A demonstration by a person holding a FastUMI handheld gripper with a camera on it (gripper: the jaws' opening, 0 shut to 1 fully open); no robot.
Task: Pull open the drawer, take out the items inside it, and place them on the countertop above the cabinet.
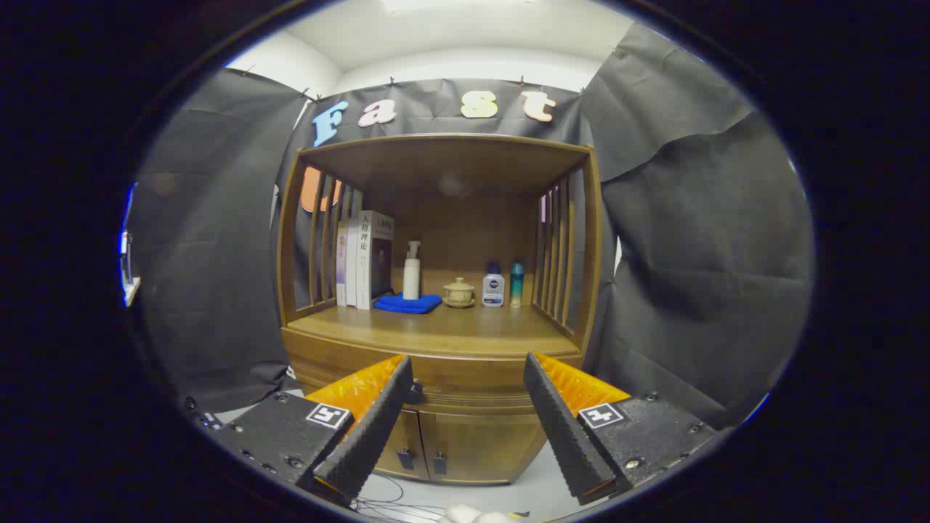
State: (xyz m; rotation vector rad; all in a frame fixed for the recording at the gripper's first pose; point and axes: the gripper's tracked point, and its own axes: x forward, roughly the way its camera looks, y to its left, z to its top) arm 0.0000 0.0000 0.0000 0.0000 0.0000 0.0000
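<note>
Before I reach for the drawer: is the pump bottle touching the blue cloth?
Touching. The gripper view shows the pump bottle standing on the blue cloth; the open claw hangs well short.

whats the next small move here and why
Probably ease the gripper forward toward the drawer front. Its fingers are spread open and hold nothing, the drawer looks shut, and the cabinet lies beyond the fingertips.

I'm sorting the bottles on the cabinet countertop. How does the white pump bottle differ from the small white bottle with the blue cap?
The pump bottle is taller and slimmer, with a pump spout; the blue-capped bottle is squat with a plain cap. The pump bottle stands on a blue cloth; the other on bare wood beside a teal bottle. Both stand upright, far beyond the open gripper.
</note>
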